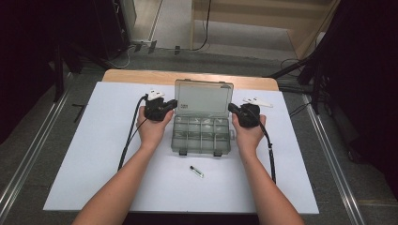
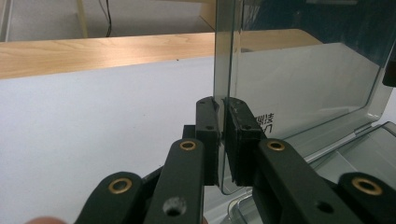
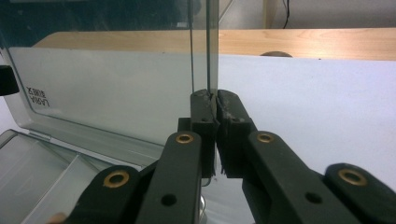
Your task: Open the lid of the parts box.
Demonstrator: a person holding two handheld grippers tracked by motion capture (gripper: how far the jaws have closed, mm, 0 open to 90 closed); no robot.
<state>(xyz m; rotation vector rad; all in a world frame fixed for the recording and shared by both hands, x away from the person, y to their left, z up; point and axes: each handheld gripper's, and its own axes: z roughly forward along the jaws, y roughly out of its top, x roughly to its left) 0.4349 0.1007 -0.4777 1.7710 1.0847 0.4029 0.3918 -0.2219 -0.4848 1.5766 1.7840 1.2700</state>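
On the white table sheet (image 1: 94,154), one clear grey plastic compartment box (image 1: 202,136) stands open, its upright lid (image 1: 204,98) clamped by two grippers, left (image 2: 223,140) and right (image 3: 215,133); one small vial (image 1: 196,171) lies near.

Even overhead light on the white table (image 1: 94,154), soft shadows only. Room edges in the high view are very dark, nearly black. The high view is soft and low-detail. Gripper views sharper mid-frame; nearest jaws blur at the bottom. Mild sheen on the clear lid (image 2: 299,84).

A white sheet (image 1: 94,154) covers a wooden table (image 1: 141,76) on grey carpet (image 1: 28,140). Metal rails (image 1: 33,150) flank it; dark curtains (image 1: 371,70) hang on both sides, cables (image 1: 204,28) trail behind.
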